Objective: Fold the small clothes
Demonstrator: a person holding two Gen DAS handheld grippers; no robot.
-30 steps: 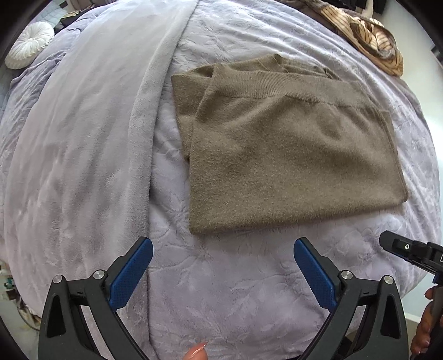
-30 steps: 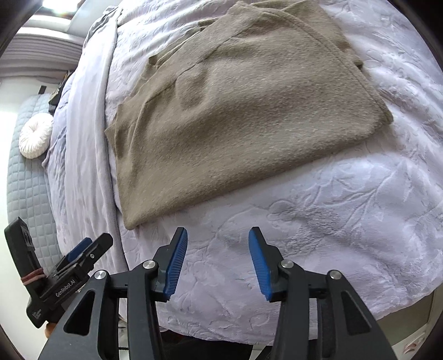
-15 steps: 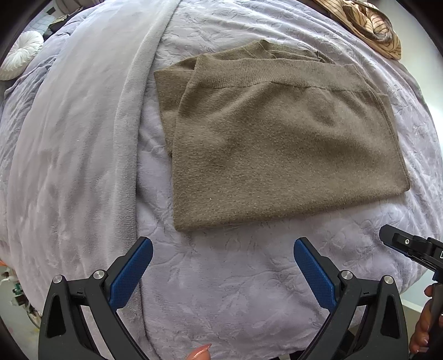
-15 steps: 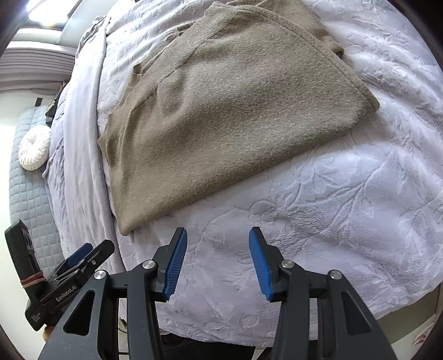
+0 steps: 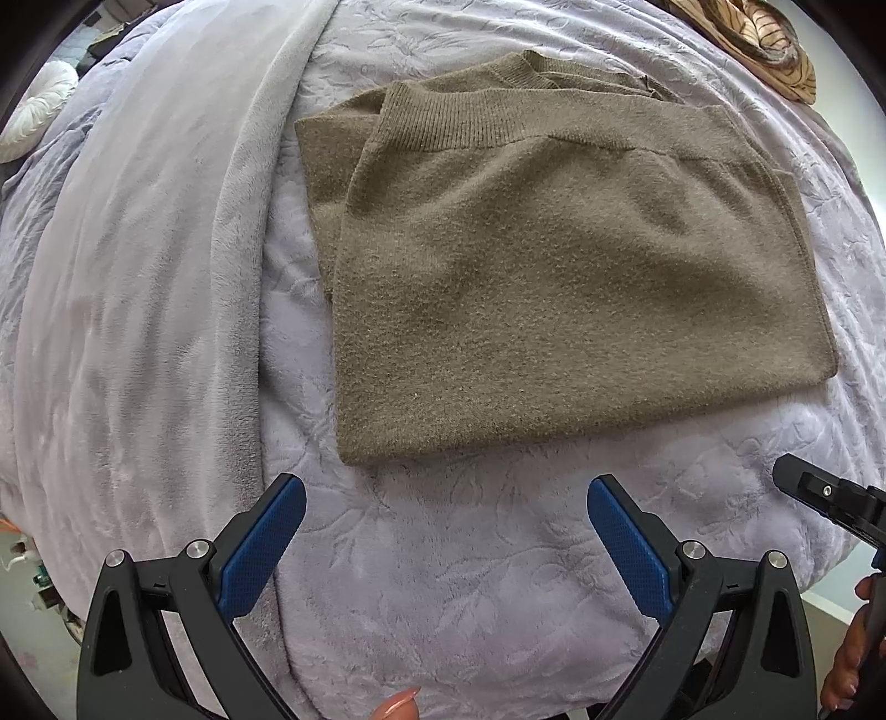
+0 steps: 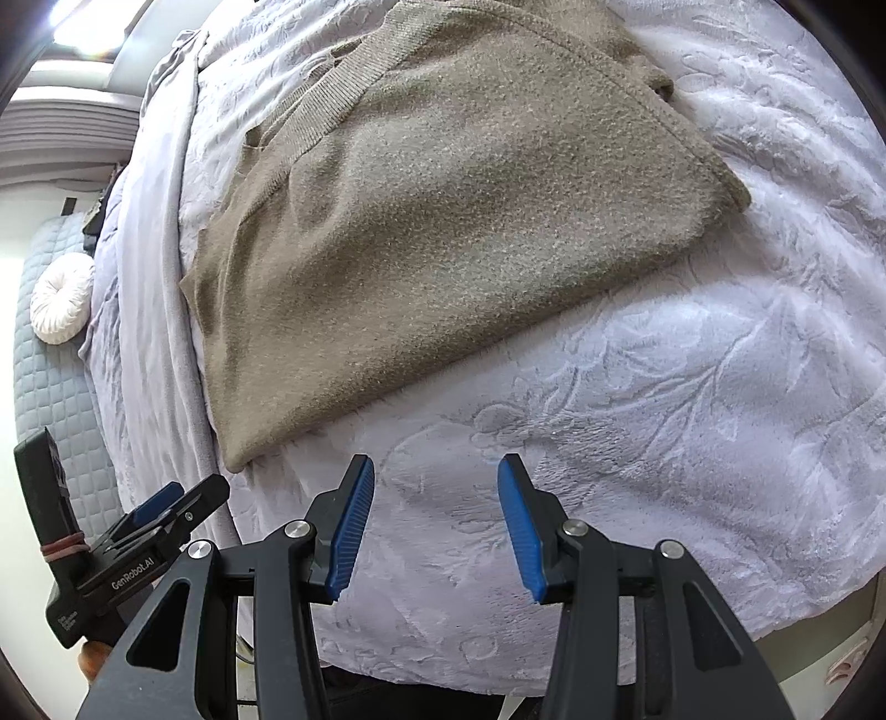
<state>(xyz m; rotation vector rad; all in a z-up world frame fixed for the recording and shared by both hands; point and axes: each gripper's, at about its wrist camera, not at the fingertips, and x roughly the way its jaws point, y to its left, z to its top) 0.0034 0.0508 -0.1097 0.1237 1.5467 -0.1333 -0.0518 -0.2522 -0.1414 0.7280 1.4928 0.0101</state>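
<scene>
A folded olive-brown knit sweater (image 5: 554, 277) lies flat on the lavender bedspread (image 5: 470, 581); it also shows in the right wrist view (image 6: 443, 232). Its ribbed hem faces away, its folded edge faces me. My left gripper (image 5: 446, 493) is wide open and empty, just short of the sweater's near edge. My right gripper (image 6: 436, 471) is open and empty above the bedspread (image 6: 692, 415), near the sweater's near left corner. The left gripper also shows at the lower left of the right wrist view (image 6: 166, 509), and the right gripper's tip at the right of the left wrist view (image 5: 819, 493).
A smooth grey blanket (image 5: 138, 277) runs along the left of the bed. A white round cushion (image 6: 61, 299) lies on a quilted grey surface (image 6: 50, 399) beyond it. A striped tan cloth (image 5: 758, 39) lies at the far right corner. The bed's edge is below my grippers.
Both grippers have moved in closer over the bed, so the sweater looks larger and nearer. Both stay open, and the sweater has not moved.
</scene>
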